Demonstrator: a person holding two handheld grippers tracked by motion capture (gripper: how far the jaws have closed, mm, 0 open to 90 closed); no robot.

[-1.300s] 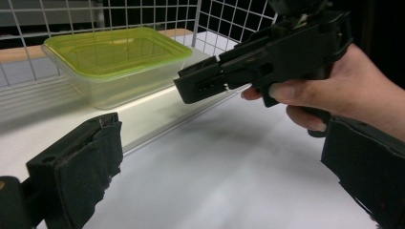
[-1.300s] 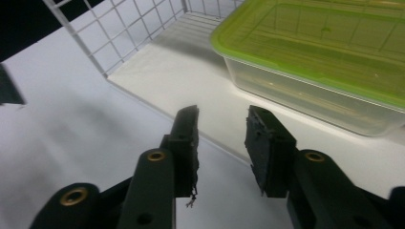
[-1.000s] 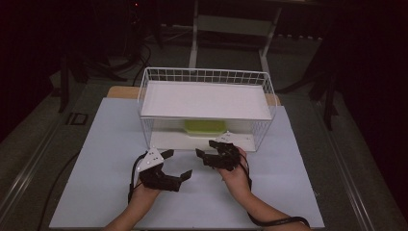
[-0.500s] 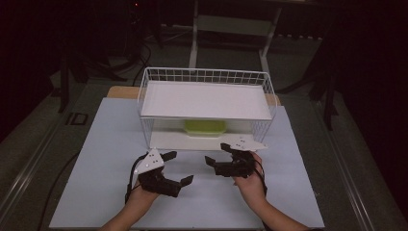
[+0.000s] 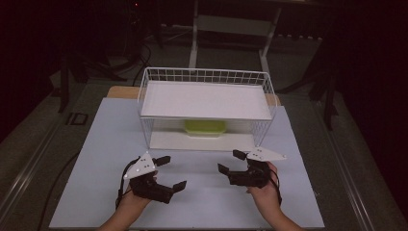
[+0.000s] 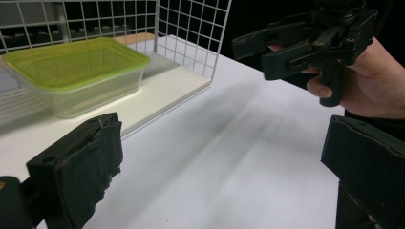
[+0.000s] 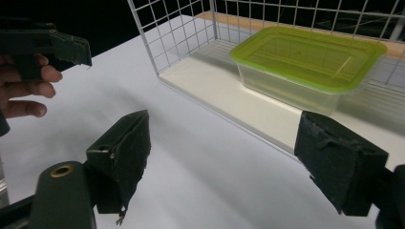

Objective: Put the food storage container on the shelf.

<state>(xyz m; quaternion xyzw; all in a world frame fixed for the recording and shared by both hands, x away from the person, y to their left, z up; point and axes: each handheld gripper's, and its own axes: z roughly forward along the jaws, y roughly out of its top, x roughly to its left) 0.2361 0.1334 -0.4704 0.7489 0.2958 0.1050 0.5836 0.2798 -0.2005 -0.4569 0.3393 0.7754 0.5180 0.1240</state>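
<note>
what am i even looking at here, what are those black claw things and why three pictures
A person sits at a table holding a hand-held gripper in each hand. The high view looks down from above: the left gripper and the right gripper both hover over the white tabletop with their jaws open and nothing between them. The right one's jaws have just been opening.

The other two pictures come from small cameras riding on each gripper, looking out between its own black jaws.

On the table stands a white wire rack with a flat shelf on top. Under that shelf sits a clear plastic container with a green lid. Neither gripper touches it.
</note>
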